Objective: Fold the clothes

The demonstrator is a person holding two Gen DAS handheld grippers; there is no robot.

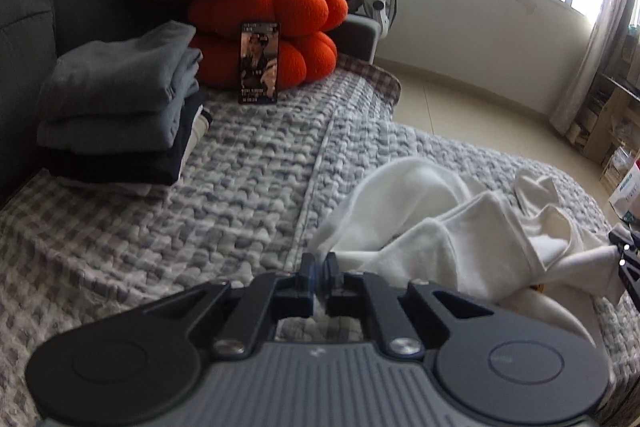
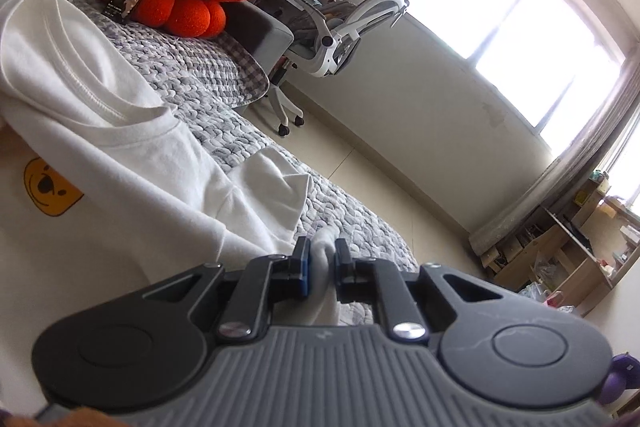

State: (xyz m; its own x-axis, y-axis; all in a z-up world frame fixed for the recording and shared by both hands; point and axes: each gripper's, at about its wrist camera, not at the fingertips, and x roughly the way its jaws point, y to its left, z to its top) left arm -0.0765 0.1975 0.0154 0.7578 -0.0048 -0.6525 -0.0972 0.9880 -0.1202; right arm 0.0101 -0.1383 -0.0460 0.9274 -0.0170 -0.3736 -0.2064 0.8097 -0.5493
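White sweatshirt (image 1: pixel 448 227) lies crumpled on the quilted bed cover (image 1: pixel 248 167), bear patch (image 2: pixel 48 187) showing on its front. Right gripper (image 2: pixel 322 267) pinches a bunched fold of its white fabric. Left gripper (image 1: pixel 320 273) has fingers nearly together at the garment's edge; possibly gripping a thin hem, cannot tell. Folded clothes stack (image 1: pixel 120 107) sits well apart, near the orange cushion (image 1: pixel 272 23).

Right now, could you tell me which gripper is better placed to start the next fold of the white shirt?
Probably the right gripper: its fingers already pinch a bunch of the white shirt. The left gripper is nearly closed at the shirt's edge, and I cannot tell whether it holds any cloth.
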